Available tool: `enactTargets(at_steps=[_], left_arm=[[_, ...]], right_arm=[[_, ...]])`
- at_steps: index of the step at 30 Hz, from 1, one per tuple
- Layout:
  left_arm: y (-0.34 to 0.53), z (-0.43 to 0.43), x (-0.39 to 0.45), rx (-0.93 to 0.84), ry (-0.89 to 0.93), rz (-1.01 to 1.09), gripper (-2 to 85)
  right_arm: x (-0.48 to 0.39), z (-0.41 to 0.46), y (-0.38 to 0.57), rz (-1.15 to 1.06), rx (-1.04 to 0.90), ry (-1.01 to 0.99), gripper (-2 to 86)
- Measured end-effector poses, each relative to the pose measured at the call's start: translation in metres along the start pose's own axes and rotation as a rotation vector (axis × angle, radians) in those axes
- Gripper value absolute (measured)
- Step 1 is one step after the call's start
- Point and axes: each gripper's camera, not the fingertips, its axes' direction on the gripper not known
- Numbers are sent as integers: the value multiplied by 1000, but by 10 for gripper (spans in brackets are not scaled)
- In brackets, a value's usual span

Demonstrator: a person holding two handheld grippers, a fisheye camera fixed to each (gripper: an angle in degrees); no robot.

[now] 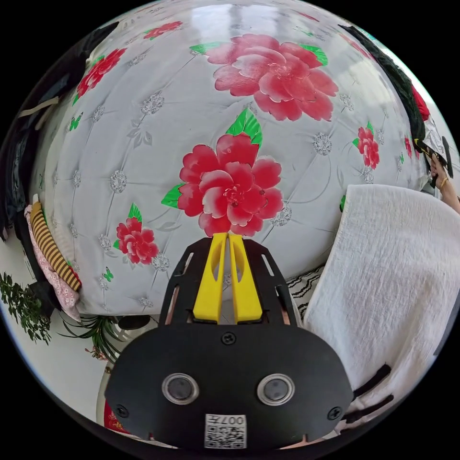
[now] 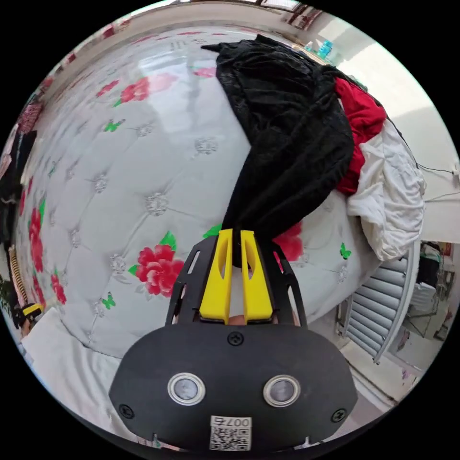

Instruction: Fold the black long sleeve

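Note:
The black long sleeve [image 2: 287,115] lies bunched on the floral mattress [image 2: 143,158], with one end drawn into a narrow strand toward the camera. My right gripper [image 2: 236,235] is shut on that strand, black cloth showing between its yellow jaws. In the left gripper view, my left gripper [image 1: 228,237] hangs over the mattress [image 1: 143,143] near a large red flower, jaws together with nothing in them. The black long sleeve [image 1: 393,76] appears as a dark strip at the upper right of that view, and the right gripper [image 1: 433,153] sits below it in a hand.
A red garment [image 2: 364,120] and a white garment [image 2: 393,191] are heaped beside the black one at the mattress edge. A slatted panel [image 2: 383,306] stands beyond. A person's white clothing [image 1: 393,278] is close by. Striped and pink cloths [image 1: 52,254] hang off the mattress edge.

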Motion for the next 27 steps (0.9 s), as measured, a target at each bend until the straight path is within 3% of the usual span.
enactTargets(at_steps=[2, 8, 11, 13, 16, 19, 27], left_arm=[[8, 2, -11, 37, 27, -14, -9], [34, -3, -11, 157, -6, 50, 16], [52, -12, -12, 264, 139, 86, 60], [65, -18, -18, 329, 189, 96, 79], [90, -24, -35, 388, 206, 108, 92], [116, -20, -62, 387, 165, 88, 96], [147, -17, -118, 399, 323, 43, 104]], right_arm=[[-61, -27, 3, -107, 75, -255, 4], [-324, -87, 54, -657, 3, -504, 2], [-442, -126, 88, -887, -91, -792, 4], [-492, -160, 103, -1003, -67, -860, 5], [-522, -212, 106, -1106, 28, -702, 10], [-512, -244, 90, -1053, 174, -579, 26], [-556, -249, 75, -1083, 116, -298, 68]])
